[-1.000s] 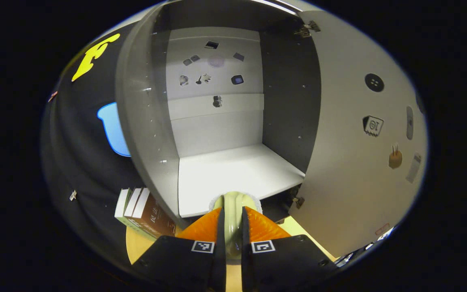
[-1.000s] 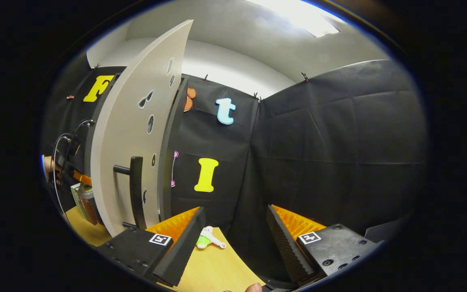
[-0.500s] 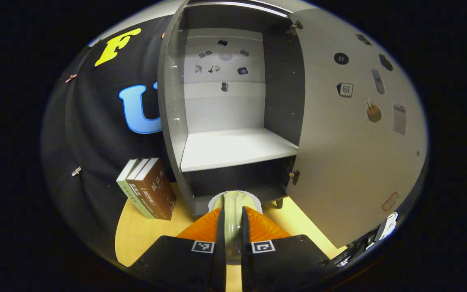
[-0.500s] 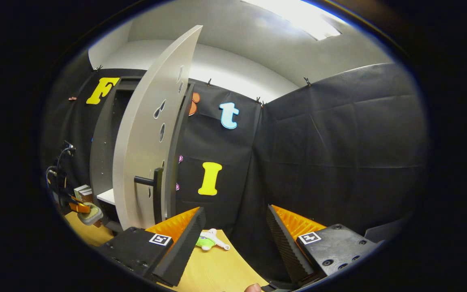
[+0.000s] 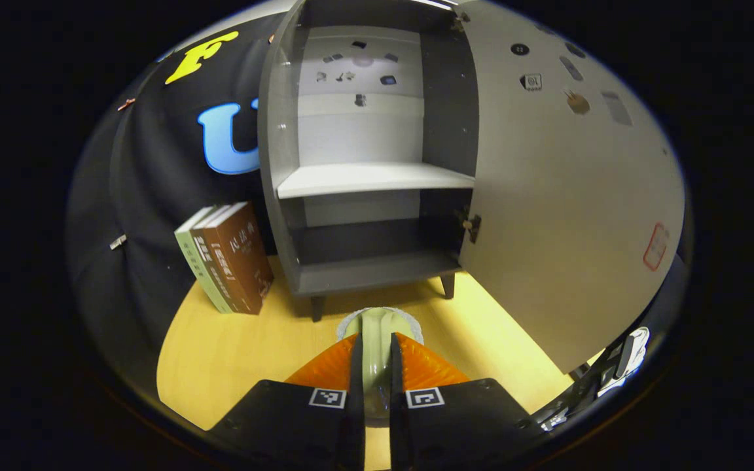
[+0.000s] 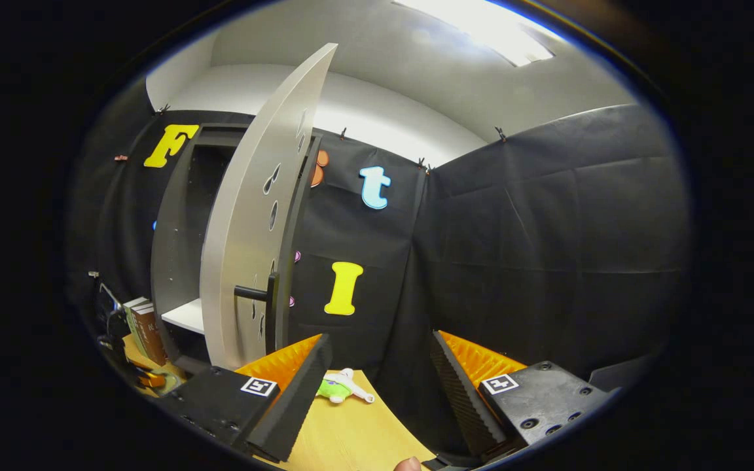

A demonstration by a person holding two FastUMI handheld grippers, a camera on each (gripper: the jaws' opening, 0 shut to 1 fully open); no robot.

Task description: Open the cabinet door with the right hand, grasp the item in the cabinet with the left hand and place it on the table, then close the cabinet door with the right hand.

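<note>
The grey cabinet point(image 5: 364, 281) stands open, its white shelf point(image 5: 370, 178) bare and its door point(image 5: 560, 196) swung wide to the right. My left gripper point(image 5: 376, 341) is shut on a pale green item with a whitish rim point(image 5: 377, 324), held over the wooden table point(image 5: 233, 353) in front of the cabinet's feet. In the right gripper view my right gripper point(image 6: 377, 369) is open and holds nothing; it sits right of the door point(image 6: 252, 248), and the dark handle point(image 6: 271, 307) is up to its left. The left gripper point(image 6: 149, 379) shows low at the far left there.
Three books point(image 5: 226, 258) lean against the cabinet's left side on the table. A small green and white toy point(image 6: 341, 387) lies on the table behind the door, near the black cloth wall. The open door takes up the right side of the left gripper view.
My left gripper has drawn back out of the cabinet and come down towards the table, carrying the green item. The right gripper has stayed open and barely moved.
</note>
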